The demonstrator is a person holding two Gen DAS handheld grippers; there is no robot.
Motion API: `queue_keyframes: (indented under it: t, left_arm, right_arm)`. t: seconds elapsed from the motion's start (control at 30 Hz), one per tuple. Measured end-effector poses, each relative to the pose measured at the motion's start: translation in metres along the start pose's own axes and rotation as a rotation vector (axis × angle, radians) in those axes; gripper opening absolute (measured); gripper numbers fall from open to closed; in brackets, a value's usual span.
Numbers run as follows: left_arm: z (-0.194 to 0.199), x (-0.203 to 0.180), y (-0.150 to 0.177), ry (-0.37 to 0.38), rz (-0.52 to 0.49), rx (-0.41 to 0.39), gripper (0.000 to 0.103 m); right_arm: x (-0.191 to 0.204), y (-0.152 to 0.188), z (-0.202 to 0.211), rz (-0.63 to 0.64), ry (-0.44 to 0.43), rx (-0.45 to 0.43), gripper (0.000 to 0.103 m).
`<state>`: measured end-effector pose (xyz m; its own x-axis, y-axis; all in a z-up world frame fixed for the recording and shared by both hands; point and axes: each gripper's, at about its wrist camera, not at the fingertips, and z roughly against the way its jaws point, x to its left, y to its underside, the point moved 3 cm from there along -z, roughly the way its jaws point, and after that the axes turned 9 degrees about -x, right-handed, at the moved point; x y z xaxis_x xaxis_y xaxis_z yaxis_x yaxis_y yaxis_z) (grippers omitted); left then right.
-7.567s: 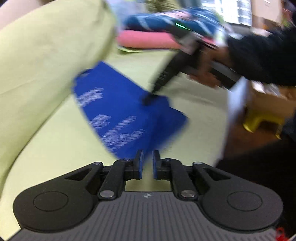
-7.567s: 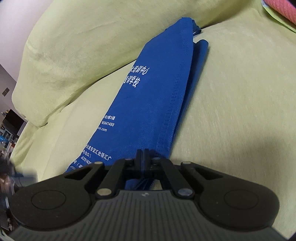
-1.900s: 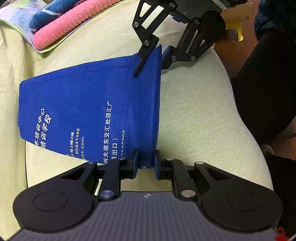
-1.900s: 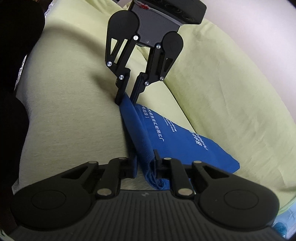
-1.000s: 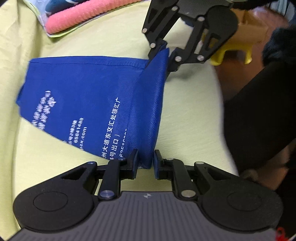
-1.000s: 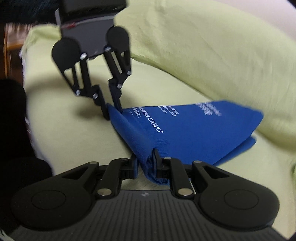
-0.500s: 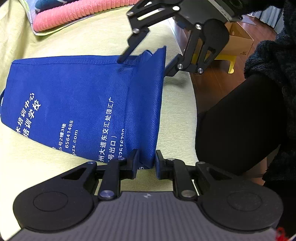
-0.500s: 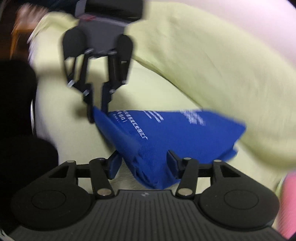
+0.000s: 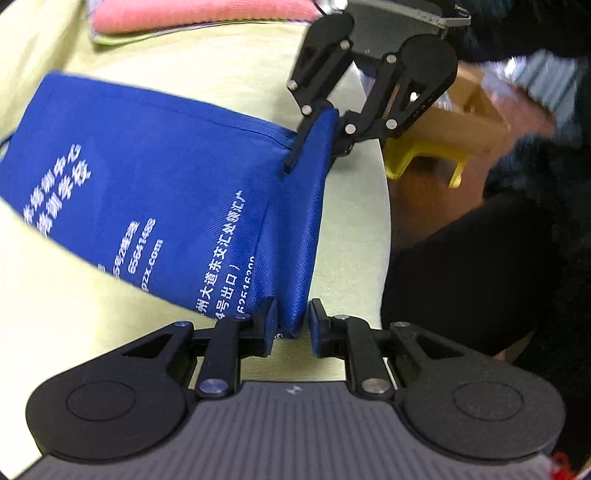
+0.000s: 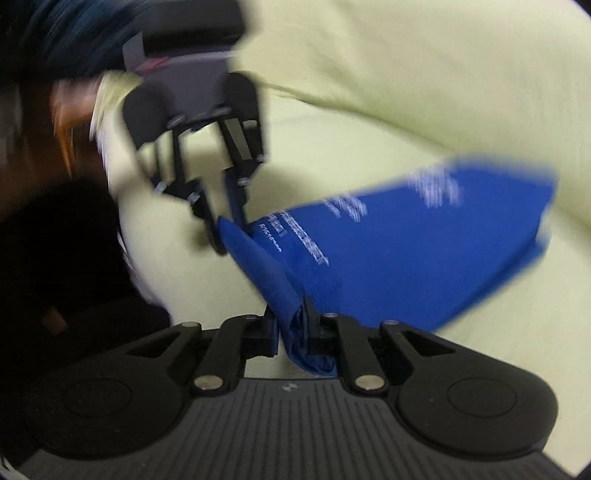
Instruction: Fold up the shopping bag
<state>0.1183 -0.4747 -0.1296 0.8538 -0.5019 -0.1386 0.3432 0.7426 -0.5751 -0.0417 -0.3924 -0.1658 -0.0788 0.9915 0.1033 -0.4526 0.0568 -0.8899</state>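
A blue non-woven shopping bag [image 9: 166,177] with white print lies folded lengthwise on a yellow-green sofa seat [image 9: 74,302]. My left gripper [image 9: 291,325] is shut on the near corner of the bag's short end. At the far corner of that end, my right gripper [image 9: 314,147] pinches the fabric. In the blurred right wrist view, the right gripper [image 10: 291,328] is clamped on a bunched corner of the bag [image 10: 406,251]. The left gripper [image 10: 225,229] holds the opposite corner there. The held edge is raised off the seat between the two grippers.
The sofa's back cushion [image 10: 424,74] rises behind the bag. A pink rolled cloth [image 9: 192,14] lies further along the seat. Past the seat's front edge are a yellow stool [image 9: 421,155], a cardboard box [image 9: 469,118] and a person's dark-clothed leg [image 9: 480,258].
The right gripper, open around the bag's corner half a second ago, has shut on it again. The left gripper has kept its hold throughout. Both views have shifted slightly.
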Motion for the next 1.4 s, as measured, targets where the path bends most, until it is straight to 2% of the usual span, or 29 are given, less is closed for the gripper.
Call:
queue_keyframes:
  t: [0.2,0.27,0.3,0.33,0.37,0.4,0.43,0.5,0.6,0.67,0.73,0.77,0.8,0.9,0.93,1.0,1.13,1.27,1.4]
  left_arm:
    - [0.003,0.02,-0.006,0.079,0.129,-0.011,0.019]
    - [0.002,0.026,-0.009,0.092,0.157,-0.015,0.019]
    - [0.0,0.028,-0.01,0.098,0.169,-0.011,0.019]
    - [-0.003,0.03,-0.01,0.103,0.171,-0.003,0.02]
    - [-0.006,0.028,-0.01,0.104,0.161,0.003,0.02]
    - [-0.009,0.025,-0.011,0.103,0.15,0.004,0.02]
    - [-0.012,0.022,-0.011,0.101,0.139,0.006,0.02]
    - [-0.013,0.02,-0.01,0.101,0.128,0.005,0.02]
    - [-0.014,0.017,-0.01,0.098,0.117,0.005,0.021]
    - [-0.014,0.017,-0.01,0.099,0.127,-0.002,0.021]
    - [-0.014,0.017,-0.009,0.102,0.143,-0.011,0.025]
    - [-0.014,0.017,-0.009,0.103,0.151,-0.016,0.025]
    - [-0.014,0.017,-0.008,0.104,0.159,-0.021,0.025]
    - [-0.014,0.017,-0.007,0.107,0.182,-0.035,0.025]
    - [-0.014,0.017,-0.007,0.109,0.19,-0.04,0.024]
    - [-0.014,0.017,-0.006,0.111,0.206,-0.05,0.022]
    - [-0.007,0.024,-0.008,0.071,0.208,-0.052,0.021]
    - [0.001,0.03,-0.009,0.016,0.204,-0.048,0.022]
    - [0.016,0.03,-0.009,-0.095,0.204,-0.054,0.024]
  right_arm:
    - [-0.045,-0.001,0.002,-0.478,-0.129,0.033,0.011]
    - [-0.057,0.002,0.003,-0.595,-0.164,0.05,0.011]
    - [-0.059,0.001,0.003,-0.603,-0.165,0.057,0.011]
    - [-0.06,-0.001,0.004,-0.589,-0.158,0.064,0.011]
    - [-0.061,-0.003,0.004,-0.575,-0.152,0.071,0.019]
    - [-0.054,-0.006,0.006,-0.503,-0.128,0.071,0.024]
    - [-0.043,-0.011,0.01,-0.397,-0.094,0.068,0.026]
    - [-0.019,-0.02,0.016,-0.177,-0.016,0.055,0.038]
    - [0.017,-0.023,0.026,0.138,0.063,0.009,0.038]
    - [0.019,-0.025,0.026,0.156,0.04,0.012,0.038]
    - [0.017,-0.026,0.025,0.134,0.002,0.022,0.032]
    - [0.016,-0.026,0.024,0.122,-0.017,0.028,0.018]
    - [0.015,-0.027,0.024,0.111,-0.036,0.033,0.012]
    - [0.012,-0.028,0.022,0.076,-0.093,0.048,0.01]
    - [0.006,-0.03,0.02,0.004,-0.111,0.045,0.01]
    - [-0.017,-0.026,0.017,-0.223,-0.146,0.035,0.011]
    - [-0.052,-0.006,0.012,-0.597,-0.189,0.012,0.01]
    - [-0.065,0.008,0.007,-0.78,-0.179,0.033,0.008]
    - [-0.075,0.011,0.006,-0.854,-0.146,0.076,0.006]
